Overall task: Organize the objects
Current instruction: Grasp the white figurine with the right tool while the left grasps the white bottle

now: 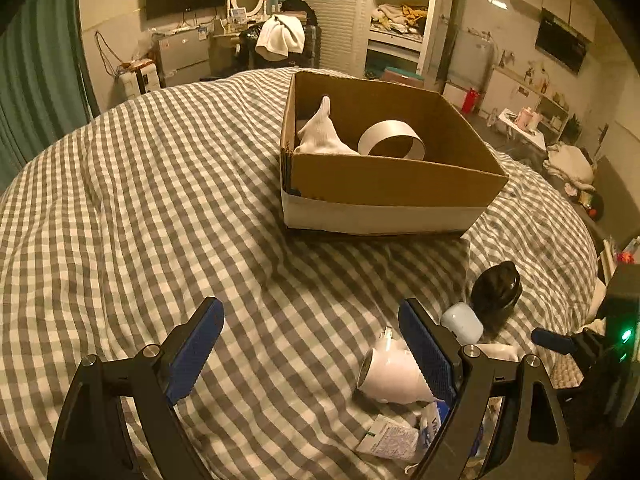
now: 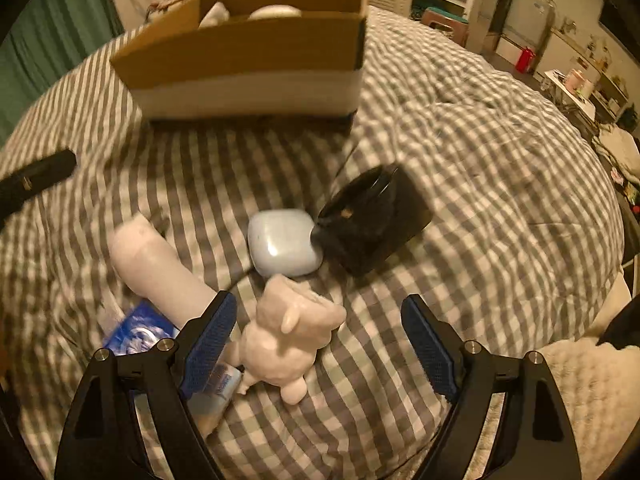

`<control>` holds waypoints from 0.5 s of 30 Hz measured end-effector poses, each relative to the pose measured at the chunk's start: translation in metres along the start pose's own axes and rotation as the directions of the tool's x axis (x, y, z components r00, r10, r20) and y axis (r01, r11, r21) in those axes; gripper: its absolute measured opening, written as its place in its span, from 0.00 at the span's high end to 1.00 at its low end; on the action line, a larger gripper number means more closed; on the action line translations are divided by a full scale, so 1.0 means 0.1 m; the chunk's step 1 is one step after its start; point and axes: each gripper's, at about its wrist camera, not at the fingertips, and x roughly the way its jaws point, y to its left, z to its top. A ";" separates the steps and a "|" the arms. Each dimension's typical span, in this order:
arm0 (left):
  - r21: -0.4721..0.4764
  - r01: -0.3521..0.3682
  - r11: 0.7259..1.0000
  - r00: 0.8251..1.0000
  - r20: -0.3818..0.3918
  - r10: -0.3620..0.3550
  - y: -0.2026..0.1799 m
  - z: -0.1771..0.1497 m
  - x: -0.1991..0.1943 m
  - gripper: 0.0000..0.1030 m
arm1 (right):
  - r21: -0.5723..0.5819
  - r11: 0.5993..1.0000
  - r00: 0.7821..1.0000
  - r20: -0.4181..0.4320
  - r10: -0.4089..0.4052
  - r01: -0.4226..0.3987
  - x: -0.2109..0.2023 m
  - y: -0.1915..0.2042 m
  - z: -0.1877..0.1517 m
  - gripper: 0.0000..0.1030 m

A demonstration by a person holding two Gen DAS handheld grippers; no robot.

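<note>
Both grippers stood wide, gripping nothing: left gripper over checked bedding, right gripper (slightly blurred) above plush toy; cardboard box beyond.

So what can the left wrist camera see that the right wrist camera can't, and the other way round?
Only the left wrist view looks into the cardboard box from above, showing the white sock and the white ring clearly, plus a white hair-dryer-like object.

Only the right wrist view shows the pale plush toy.

Both show the checked bedcover, the box, the light blue case, the black object beside it, and open tools: left, right.
</note>
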 end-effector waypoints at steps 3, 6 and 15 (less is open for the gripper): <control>-0.017 0.017 1.000 1.000 -0.004 -0.017 -0.03 0.00 0.04 0.11 | -0.004 1.000 1.000 -0.016 0.010 -0.010 0.11 -0.05 -0.03 0.26; -0.023 0.025 0.999 0.999 -0.039 -0.025 -0.08 -0.04 0.09 0.11 | 0.026 0.996 0.995 -0.028 0.092 -0.091 0.24 -0.11 -0.02 0.39; 0.008 -0.007 1.000 0.990 -0.138 0.008 -0.32 -0.23 0.24 0.11 | -0.016 0.985 0.985 -0.038 0.170 -0.171 0.33 -0.06 0.03 0.47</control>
